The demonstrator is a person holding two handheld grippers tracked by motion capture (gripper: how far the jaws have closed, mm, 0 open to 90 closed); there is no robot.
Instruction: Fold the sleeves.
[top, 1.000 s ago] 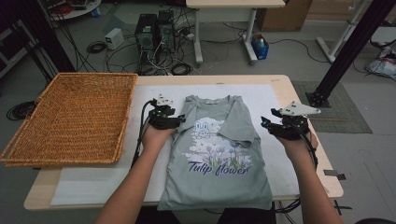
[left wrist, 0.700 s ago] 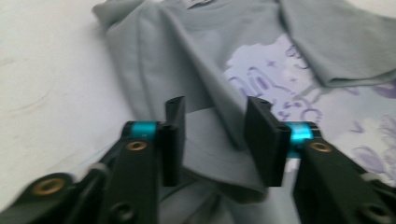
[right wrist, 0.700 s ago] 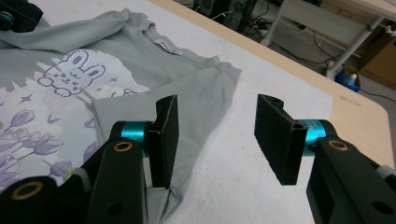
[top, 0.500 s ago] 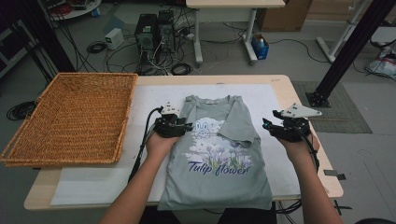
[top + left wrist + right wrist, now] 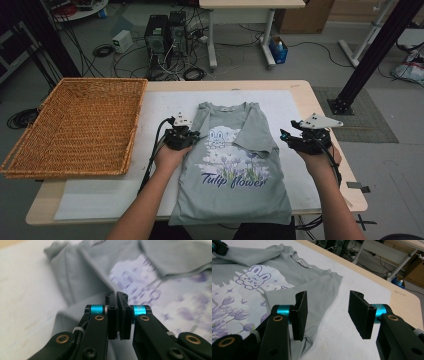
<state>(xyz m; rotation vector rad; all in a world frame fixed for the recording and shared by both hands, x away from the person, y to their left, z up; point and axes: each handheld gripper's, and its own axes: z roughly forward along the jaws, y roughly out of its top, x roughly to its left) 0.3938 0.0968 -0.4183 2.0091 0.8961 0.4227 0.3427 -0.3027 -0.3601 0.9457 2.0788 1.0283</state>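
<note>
high view: a grey t-shirt lies face up on a white mat that covers most of the table. its front bears a rabbit print, purple flowers and the words "tulip flower". one sleeve is folded inward over the chest; the other sleeve, at the left tongs, is bunched at the shirt's edge. the left tongs have just been closing and now stand clenched at that edge. in the left gripper view the two pads meet with grey cloth lying right up against them, though whether a fold is pinched between them cannot be told.

the right tongs hover just beside the shirt's opposite edge, over bare mat, released: in the right gripper view the pads stand well apart, with white mat and the edge of the folded sleeve between them.

surroundings: a shallow wicker basket rests on the left end of the table, overhanging its edge, well apart from the shirt. beyond the table, on the floor, stand computer towers amid loose cables, a second table's legs and a black post. nothing lies between either pair of tongs and the shirt.
</note>
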